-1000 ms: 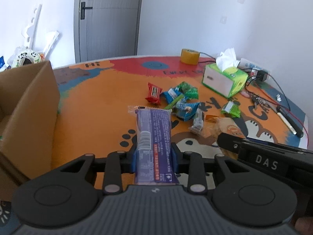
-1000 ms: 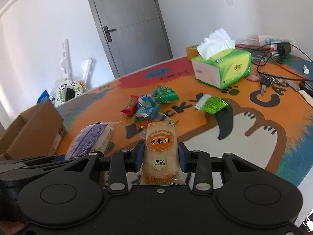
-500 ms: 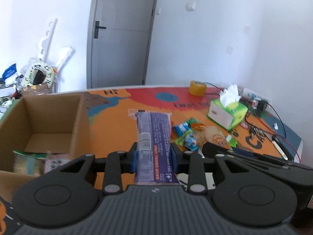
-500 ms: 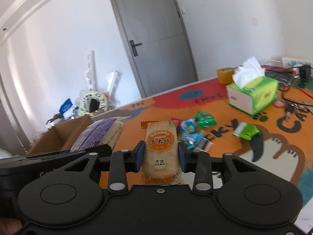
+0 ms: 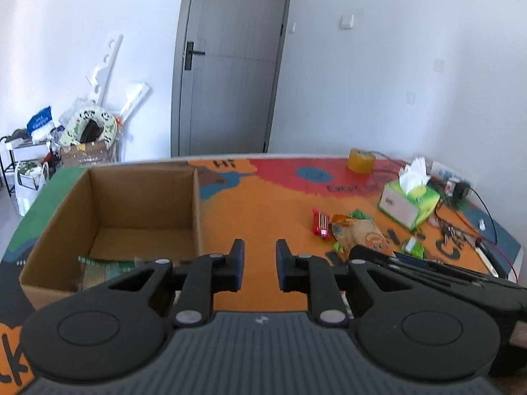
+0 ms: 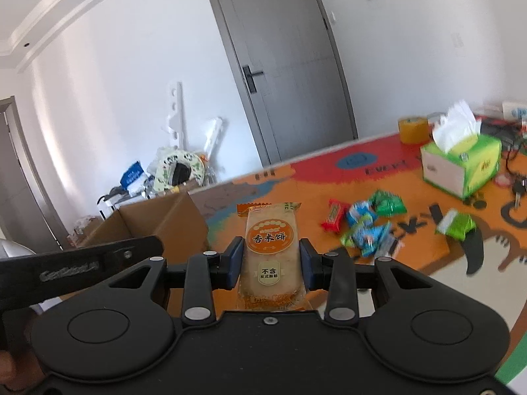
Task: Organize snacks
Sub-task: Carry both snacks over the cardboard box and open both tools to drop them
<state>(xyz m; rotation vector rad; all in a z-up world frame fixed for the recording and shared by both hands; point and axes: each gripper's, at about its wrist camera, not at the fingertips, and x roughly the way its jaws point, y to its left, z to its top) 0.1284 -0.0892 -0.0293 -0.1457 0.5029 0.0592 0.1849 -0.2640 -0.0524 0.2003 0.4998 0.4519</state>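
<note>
Your left tongs (image 5: 258, 265) have just been closing and are drawn in with nothing between the pads, only a slim gap. They hang just past the right wall of the cardboard box (image 5: 141, 197), whose top is open. A green-and-white packet (image 5: 98, 268) lies on its floor near the front wall, and the rest of the floor is bare.

Your right tongs (image 6: 271, 263) are clamped on the rice cracker packet (image 6: 270, 247), held upright above the desk (image 5: 263, 204), right of the box.

A bare orange stretch lies ahead of the left tongs. Further right are the red snack bar (image 5: 320, 224), the other loose packets (image 6: 369, 227), the tissue box (image 5: 408, 202) and, by the far edge, a tape roll (image 5: 361, 160). A grey door (image 5: 230, 65) stands shut behind.
</note>
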